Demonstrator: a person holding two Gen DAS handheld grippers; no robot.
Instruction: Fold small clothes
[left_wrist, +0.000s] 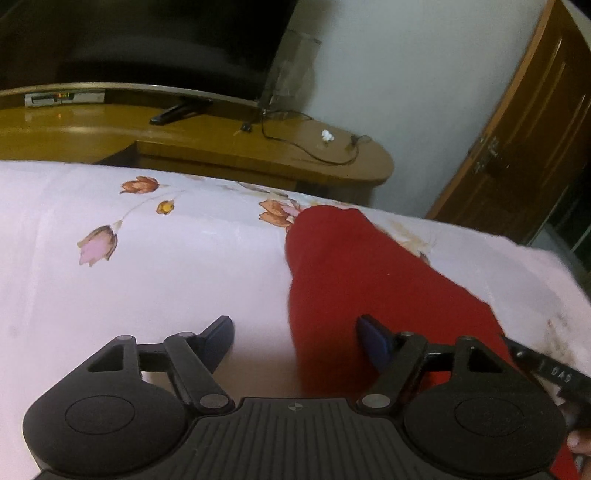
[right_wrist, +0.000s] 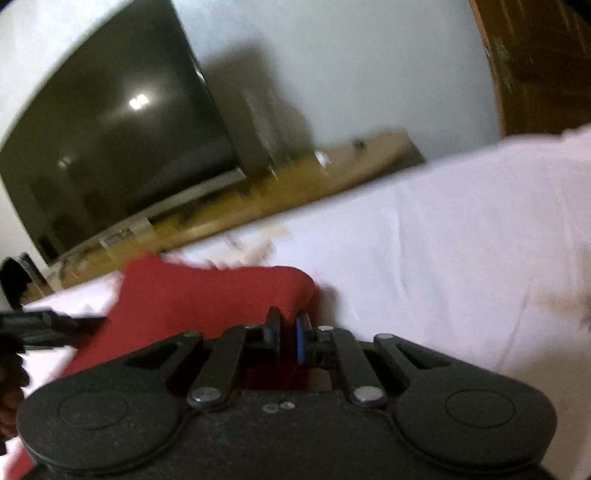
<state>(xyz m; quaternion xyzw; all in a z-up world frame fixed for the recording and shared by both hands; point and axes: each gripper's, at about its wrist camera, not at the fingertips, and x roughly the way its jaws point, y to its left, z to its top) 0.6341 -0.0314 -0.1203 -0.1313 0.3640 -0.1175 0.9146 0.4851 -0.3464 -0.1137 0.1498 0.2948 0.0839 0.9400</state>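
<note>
A small red garment lies on the white floral bedsheet, stretching from the far edge toward me. My left gripper is open above the sheet, its right finger over the cloth's near left part and its left finger over bare sheet. In the blurred right wrist view the red garment lies ahead and to the left. My right gripper is shut on the garment's near right edge. The other gripper's black tip shows at the left.
A wooden TV stand with a dark television, cables and a clear vase runs behind the bed. A wooden door stands at the right. The sheet has a brown stain at the right.
</note>
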